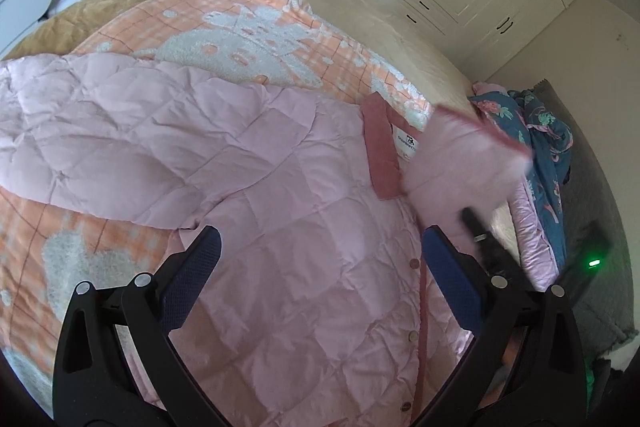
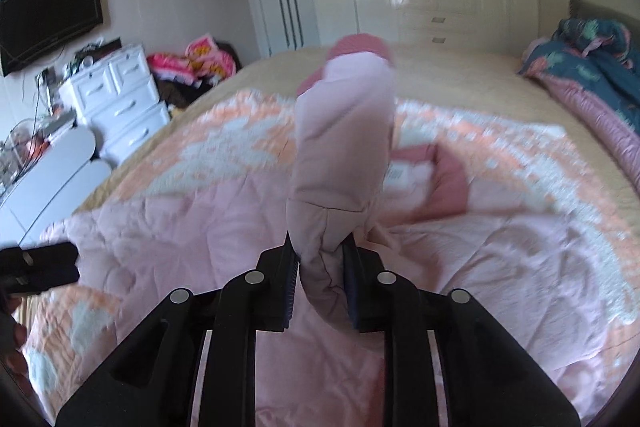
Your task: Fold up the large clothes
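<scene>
The left gripper (image 1: 320, 251) hangs with its jaws spread wide, blue-padded fingers (image 1: 188, 279) angled apart and nothing between them, poised above the bed's near edge. The right gripper (image 2: 320, 267) has its jaws drawn close together, pads pinching a pale pink quilted sleeve (image 2: 344, 147) that stands up out of the grip. In the left wrist view the right gripper appears as a dark blurred shape to the right of the left one. In the right wrist view the left gripper shows at the far left edge, with the person's fingers (image 2: 12, 347) below it.
</scene>
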`<action>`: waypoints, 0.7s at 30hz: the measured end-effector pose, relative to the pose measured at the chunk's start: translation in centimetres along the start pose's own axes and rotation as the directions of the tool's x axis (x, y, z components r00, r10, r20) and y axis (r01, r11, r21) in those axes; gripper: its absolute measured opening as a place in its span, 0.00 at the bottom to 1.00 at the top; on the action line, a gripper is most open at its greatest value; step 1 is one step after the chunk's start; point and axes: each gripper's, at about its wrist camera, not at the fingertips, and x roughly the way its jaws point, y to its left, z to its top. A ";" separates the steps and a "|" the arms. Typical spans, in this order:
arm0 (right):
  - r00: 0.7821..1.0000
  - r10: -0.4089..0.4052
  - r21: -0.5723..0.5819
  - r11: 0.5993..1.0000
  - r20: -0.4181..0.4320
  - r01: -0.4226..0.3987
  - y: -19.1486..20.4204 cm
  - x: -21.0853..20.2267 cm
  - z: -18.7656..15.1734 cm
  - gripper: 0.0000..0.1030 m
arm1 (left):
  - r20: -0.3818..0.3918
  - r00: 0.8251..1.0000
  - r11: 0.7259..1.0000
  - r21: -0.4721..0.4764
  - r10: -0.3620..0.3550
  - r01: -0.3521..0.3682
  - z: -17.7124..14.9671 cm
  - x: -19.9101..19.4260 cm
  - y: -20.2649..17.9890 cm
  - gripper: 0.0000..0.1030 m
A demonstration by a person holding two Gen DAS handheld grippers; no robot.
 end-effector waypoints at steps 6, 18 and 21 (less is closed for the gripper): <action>0.992 0.081 -0.005 0.997 -0.101 -0.082 1.6 2.6 -3.2 0.41 | -0.033 0.998 0.998 -0.040 -0.046 0.044 -0.4 0.8 0.6 0.91; 0.972 0.190 0.008 0.982 -0.136 -0.191 0.7 -2.6 -5.4 0.90 | -0.108 0.985 0.983 -0.139 -0.135 0.120 -1.6 3.9 0.7 0.91; 0.987 0.123 0.029 0.992 -0.102 -0.120 -1.9 -4.5 -5.4 0.90 | -0.136 0.979 0.978 -0.158 -0.155 0.133 -2.1 5.4 0.1 0.91</action>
